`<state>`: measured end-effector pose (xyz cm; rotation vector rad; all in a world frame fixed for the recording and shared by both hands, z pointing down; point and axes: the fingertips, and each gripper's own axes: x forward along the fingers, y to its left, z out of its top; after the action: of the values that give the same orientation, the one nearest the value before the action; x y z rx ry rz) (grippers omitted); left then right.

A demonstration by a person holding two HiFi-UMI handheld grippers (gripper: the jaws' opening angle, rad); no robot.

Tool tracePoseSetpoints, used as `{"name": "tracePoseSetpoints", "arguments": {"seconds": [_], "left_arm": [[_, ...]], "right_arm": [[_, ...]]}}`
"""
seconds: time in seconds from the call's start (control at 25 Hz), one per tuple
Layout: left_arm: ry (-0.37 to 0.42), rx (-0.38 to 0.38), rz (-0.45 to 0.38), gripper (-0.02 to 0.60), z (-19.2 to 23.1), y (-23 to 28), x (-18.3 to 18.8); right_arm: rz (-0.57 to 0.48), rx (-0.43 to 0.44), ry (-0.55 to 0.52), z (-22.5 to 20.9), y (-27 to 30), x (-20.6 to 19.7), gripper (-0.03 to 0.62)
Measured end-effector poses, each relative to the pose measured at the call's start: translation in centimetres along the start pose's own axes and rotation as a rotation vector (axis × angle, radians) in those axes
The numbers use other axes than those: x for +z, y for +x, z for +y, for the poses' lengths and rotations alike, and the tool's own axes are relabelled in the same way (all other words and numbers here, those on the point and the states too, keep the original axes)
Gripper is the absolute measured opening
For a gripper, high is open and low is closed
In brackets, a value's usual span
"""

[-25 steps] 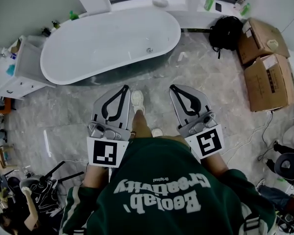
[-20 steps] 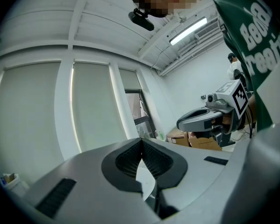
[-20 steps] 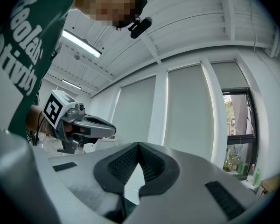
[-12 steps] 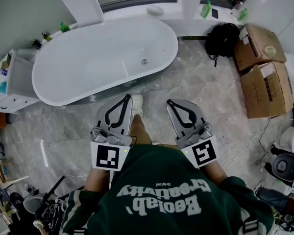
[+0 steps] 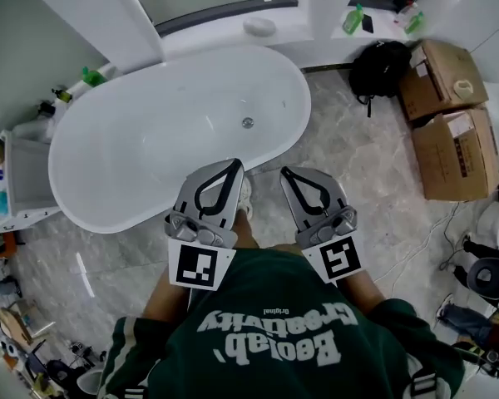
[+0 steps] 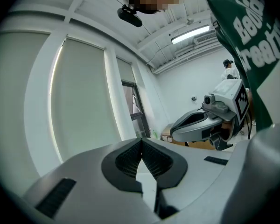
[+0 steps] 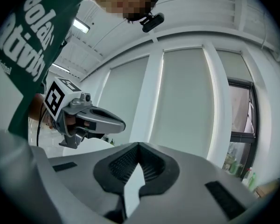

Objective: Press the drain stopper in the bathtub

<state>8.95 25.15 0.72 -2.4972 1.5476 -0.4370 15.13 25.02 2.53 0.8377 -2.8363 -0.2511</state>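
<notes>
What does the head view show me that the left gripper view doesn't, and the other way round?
Only the head view: the white bathtub, its drain stopper, a black backpack and cardboard boxes on the floor.

Only the left gripper view: a ceiling light, tall window blinds, and the left gripper close up, jaws together with nothing between them.

Both: the two grippers, including the right gripper, and the green sweatshirt.
</notes>
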Motion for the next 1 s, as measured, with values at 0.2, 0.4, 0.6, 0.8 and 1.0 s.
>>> {"name": "tracePoseSetpoints", "arguments": {"seconds": [0.2,0.4,0.6,0.8,1.0], "left_arm": [[-0.001,-0.044,-0.035,0.003,5.4,4.4,-0.7],[-0.023,-0.076,-0.033,0.003,8.7,7.2,-2.0],[-0.029,-0.105,-0.048,0.003,11.2,9.3,-2.6],[-0.043,-0.121,-0.063,0.003,12.4,11.1,-2.5],[-0.056,-0.144,-0.069,0.003,13.0,12.3,-2.9]], "right_arm": [[0.016,-0.023,0.031,-3.1,6.2,0.3,0.011],[0.036,-0.06,0.046,-5.5,10.6,0.3,0.011],[0.039,-0.092,0.069,-7.2,13.4,0.7,0.011],[0.048,-0.119,0.083,-8.6,14.2,0.6,0.011],[0.047,-0.138,0.078,-9.3,14.9,0.7,0.011]]}}
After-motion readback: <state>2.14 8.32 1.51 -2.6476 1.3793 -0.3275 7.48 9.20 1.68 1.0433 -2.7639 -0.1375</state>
